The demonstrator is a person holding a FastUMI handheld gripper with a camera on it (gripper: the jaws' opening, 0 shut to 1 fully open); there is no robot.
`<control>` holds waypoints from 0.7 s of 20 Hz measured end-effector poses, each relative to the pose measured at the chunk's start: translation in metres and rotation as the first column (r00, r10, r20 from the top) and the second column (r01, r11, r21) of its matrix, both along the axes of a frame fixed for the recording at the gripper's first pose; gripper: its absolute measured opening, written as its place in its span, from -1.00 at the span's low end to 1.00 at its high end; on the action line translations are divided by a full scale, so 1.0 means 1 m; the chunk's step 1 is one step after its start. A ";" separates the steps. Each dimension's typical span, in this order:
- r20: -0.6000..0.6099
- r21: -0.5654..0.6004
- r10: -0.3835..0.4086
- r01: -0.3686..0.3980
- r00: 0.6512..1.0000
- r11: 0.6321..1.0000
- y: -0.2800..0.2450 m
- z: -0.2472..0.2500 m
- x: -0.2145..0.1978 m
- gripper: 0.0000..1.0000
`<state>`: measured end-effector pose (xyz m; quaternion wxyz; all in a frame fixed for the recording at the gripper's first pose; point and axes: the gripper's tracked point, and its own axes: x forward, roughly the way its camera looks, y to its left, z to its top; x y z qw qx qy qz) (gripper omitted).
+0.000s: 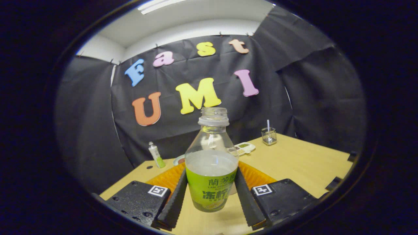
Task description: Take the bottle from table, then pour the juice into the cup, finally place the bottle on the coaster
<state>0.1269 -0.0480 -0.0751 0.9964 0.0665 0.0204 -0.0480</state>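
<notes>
An uncapped clear bottle (211, 169) with a green label stands upright between my fingers, about half full of pale juice. My gripper (211, 184) is shut on it, one finger (176, 199) pressing the label on the left and the other on the right. A shadow lies on the table under the bottle's base. Just beyond the bottle lies an orange ribbed coaster (258, 178), spreading out on both sides of it. A small pale edge (233, 190), perhaps the cup, peeks out behind the bottle's right side; most of it is hidden.
On the wooden table (303, 163) beyond the coaster are a small plate (178, 160), a white dish (245, 147) with green bits, a clear glass holder (268, 136) with a straw, and a small upright tube (156, 155) near the far-left corner. Black cloth walls close the back.
</notes>
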 end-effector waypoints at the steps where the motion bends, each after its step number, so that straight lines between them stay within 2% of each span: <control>1: -0.018 -0.064 -0.018 0.017 1.000 0.998 -0.001 0.001 0.006 0.60; 3: -0.032 -0.127 -0.042 0.038 0.999 0.991 0.001 0.003 0.017 0.61; 5: -0.035 -0.125 -0.041 0.036 0.999 0.991 0.005 0.003 0.023 0.61; 9: -0.031 -0.139 -0.086 0.081 0.996 0.987 0.001 0.006 0.030 0.61; 14: -0.015 -0.147 -0.091 0.088 0.996 0.985 -0.001 0.012 0.049 0.61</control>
